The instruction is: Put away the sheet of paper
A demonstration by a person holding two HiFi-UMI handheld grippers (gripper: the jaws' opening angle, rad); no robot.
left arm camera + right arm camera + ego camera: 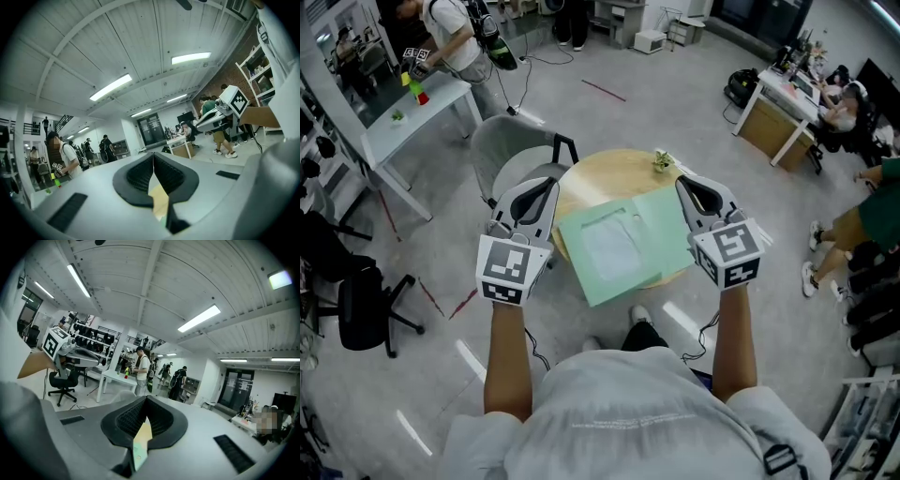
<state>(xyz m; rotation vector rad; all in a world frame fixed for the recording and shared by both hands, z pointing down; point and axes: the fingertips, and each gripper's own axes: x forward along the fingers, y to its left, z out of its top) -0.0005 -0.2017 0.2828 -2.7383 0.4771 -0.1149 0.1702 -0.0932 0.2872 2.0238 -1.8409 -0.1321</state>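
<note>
A white sheet of paper [615, 246] lies flat on an open light-green folder [661, 230], which rests on a round wooden table [591, 183]. My left gripper [549, 184] hangs over the table's left edge, just left of the folder. My right gripper [682, 184] is held over the folder's right side. Both are raised off the table and apart from the paper. In the left gripper view the jaws [153, 155] meet with nothing between them. It is the same in the right gripper view [146, 399], where a sliver of table and folder shows below the pads.
A small potted plant [663, 161] stands at the table's far edge. A grey chair [514, 148] sits behind the table on the left and a black office chair [358, 305] stands at the far left. People work at a white table [412, 117] and at desks [787, 108] further off.
</note>
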